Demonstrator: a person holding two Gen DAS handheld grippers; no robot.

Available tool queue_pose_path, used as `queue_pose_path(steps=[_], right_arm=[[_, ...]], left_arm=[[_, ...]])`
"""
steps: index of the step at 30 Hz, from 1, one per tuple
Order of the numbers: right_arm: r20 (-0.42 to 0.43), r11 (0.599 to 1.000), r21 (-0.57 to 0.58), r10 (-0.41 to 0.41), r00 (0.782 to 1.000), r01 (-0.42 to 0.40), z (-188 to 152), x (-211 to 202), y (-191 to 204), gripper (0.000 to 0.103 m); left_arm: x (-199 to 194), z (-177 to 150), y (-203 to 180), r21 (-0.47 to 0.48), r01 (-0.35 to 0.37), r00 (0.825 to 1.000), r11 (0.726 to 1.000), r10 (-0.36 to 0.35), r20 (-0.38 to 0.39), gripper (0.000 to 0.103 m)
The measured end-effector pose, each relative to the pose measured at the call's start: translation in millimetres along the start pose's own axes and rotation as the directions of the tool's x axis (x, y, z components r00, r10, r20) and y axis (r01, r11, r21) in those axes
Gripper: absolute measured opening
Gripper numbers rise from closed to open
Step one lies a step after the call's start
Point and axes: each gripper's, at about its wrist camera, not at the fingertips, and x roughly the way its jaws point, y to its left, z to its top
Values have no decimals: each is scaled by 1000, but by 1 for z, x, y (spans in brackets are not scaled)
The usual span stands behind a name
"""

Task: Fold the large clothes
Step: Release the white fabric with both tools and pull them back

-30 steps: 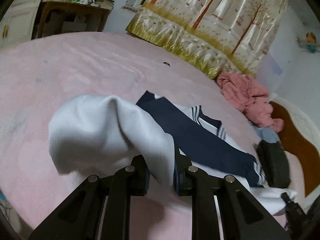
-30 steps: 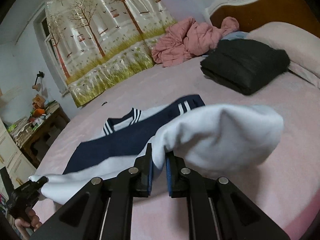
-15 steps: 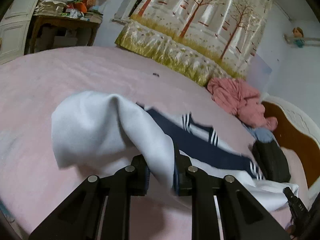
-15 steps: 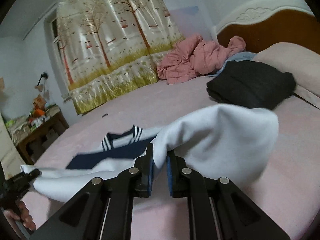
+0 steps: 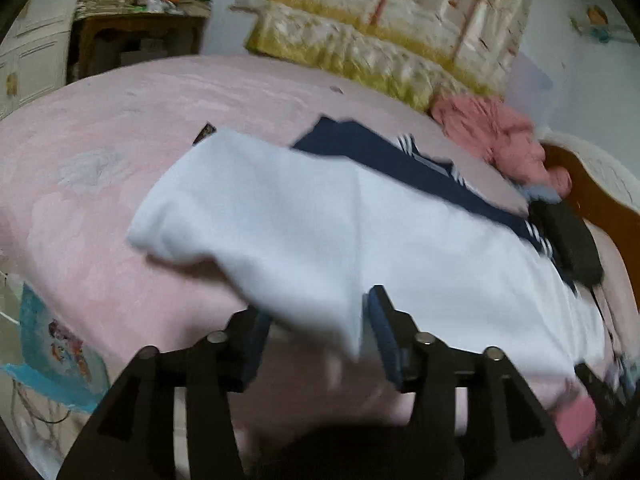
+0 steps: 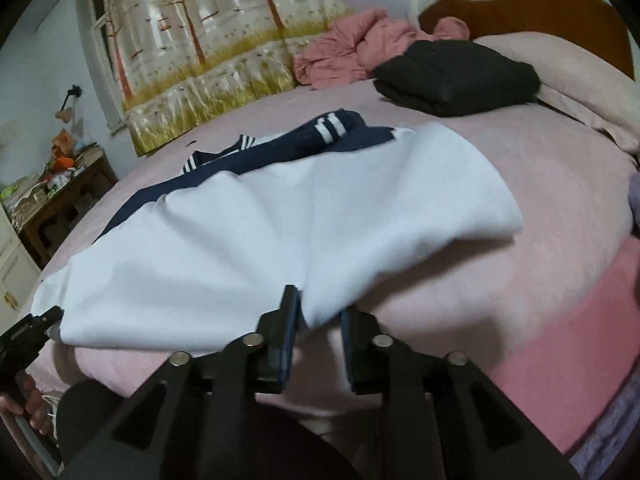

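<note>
A large white garment with a navy collar and white stripes lies spread across the pink bed, its near hem hanging at the front edge. It also shows in the right wrist view, with the navy collar behind. My left gripper is open, its jaws wide on either side of the hem's left corner. My right gripper is open, the hem's right corner loose between its jaws. The left gripper shows at the far left of the right wrist view.
A folded black garment and a crumpled pink one lie near the wooden headboard. A cluttered wooden table stands beyond the bed's far side. A tree-print curtain hangs behind.
Both grippers opened and let go of the white garment. The cloth, held bunched above the bed before, now lies spread flat. Both grippers pulled back toward the bed's near edge.
</note>
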Motion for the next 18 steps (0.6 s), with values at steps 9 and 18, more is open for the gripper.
queue_pose_path(steps=[9,18], right_arm=[[168,979,-200,74,983,-40,26,-45,47,28],[-115,970,-154,173,978,-189,115,97,87,28]], left_arm=[[-22,41,-76,302,31,968,953,-103,227,55],[127,110,-120,224,243,958,944,-196,-210,52]])
